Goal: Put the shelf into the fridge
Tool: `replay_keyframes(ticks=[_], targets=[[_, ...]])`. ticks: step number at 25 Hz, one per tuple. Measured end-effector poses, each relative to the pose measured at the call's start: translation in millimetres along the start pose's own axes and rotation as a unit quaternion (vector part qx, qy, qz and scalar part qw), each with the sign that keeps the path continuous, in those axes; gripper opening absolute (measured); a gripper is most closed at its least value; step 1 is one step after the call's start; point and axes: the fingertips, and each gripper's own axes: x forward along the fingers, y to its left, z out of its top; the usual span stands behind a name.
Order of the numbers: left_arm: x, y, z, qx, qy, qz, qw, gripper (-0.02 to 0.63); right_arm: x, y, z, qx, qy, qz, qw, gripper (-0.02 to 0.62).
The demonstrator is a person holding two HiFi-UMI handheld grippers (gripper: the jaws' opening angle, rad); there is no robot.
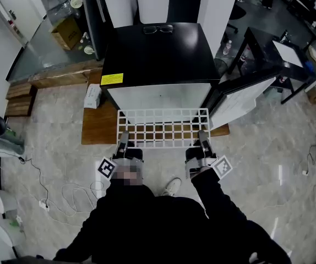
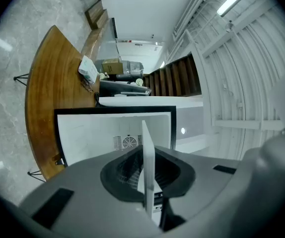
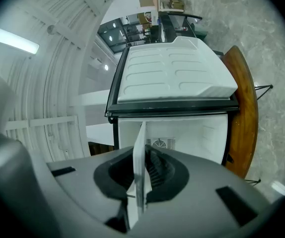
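Observation:
A white wire shelf [image 1: 162,127] hangs level just in front of the small black fridge [image 1: 158,54], its far edge at the fridge's white open front [image 1: 158,96]. My left gripper [image 1: 123,143] is shut on the shelf's near left edge, and my right gripper [image 1: 203,140] is shut on its near right edge. In the left gripper view the shelf [image 2: 148,165] shows edge-on between the jaws, with the fridge's white inside [image 2: 98,133] beyond. The right gripper view shows the shelf [image 3: 139,175] the same way, before the fridge's inside [image 3: 192,135]. The fridge door [image 1: 240,100] stands open to the right.
Glasses [image 1: 158,29] lie on the fridge top. The fridge stands on a wooden board [image 1: 98,126] with a small white box [image 1: 92,96] at its left. A black table [image 1: 268,51] stands at the right. Cables [image 1: 64,194] trail on the marble floor at the left.

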Motion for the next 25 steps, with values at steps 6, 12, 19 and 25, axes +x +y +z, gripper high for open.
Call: replay_keyframes(ticks=[6,12,19,25], targets=[[12,9,-1,0.001,0.005,0.005,1.0,0.034,0,-7,2,0.006,0.004,0.005,1.0,0.023],[51,12,2,0.007,-0.001,0.004,1.0,0.034,34,-12,15,0.006,0.01,0.007,1.0,0.023],[71,21,18,-0.009,0.0,0.014,0.9999,0.033,59,-9,11,-0.009,0.01,-0.001,1.0,0.025],[83,26,20,-0.016,0.0,0.009,0.9998,0.032,74,-20,15,-0.013,0.007,-0.021,1.0,0.023]])
